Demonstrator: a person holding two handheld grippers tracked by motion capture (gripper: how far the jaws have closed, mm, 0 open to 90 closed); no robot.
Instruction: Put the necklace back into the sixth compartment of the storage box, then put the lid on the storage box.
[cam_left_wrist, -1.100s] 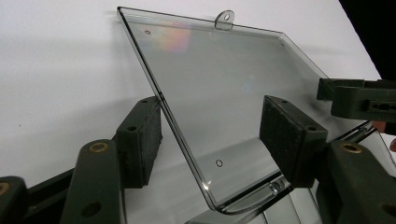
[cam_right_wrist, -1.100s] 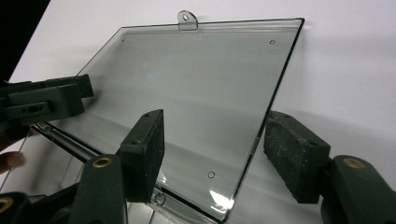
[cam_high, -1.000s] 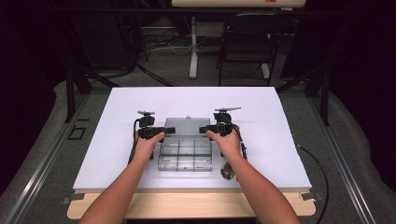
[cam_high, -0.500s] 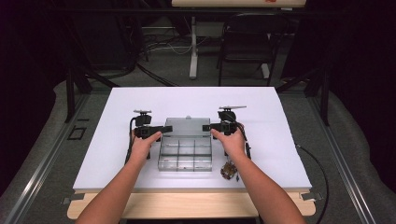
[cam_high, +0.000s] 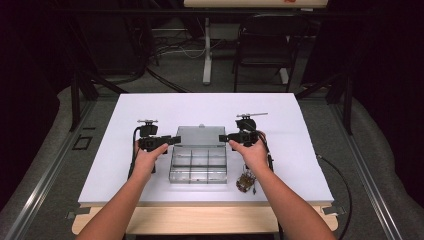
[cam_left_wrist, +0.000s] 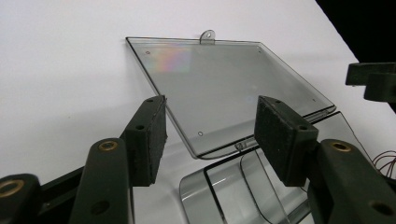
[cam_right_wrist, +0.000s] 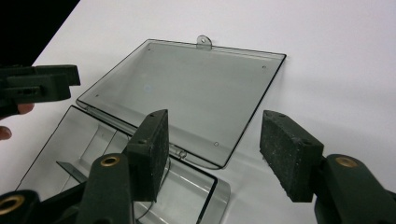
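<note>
From the high view, the box lies between the left gripper and right gripper, its lid flat on the table, long axis running away from the person, lid tab pointing to the far edge. In the left gripper view, the jaws stand released on nothing, the lid just past the pads (a careless dip could skid the light box). In the right gripper view, the jaws gape too, hinge between the pads; a knock might flip the lid shut.

Clear, grey-tinted plastic compartment box with its flat smoky see-through lid showing a faint rainbow sheen. White surface with a pale wood front edge. Matte black left tongs and right tongs, brass-coloured rivets. Small brownish wire bundle.
</note>
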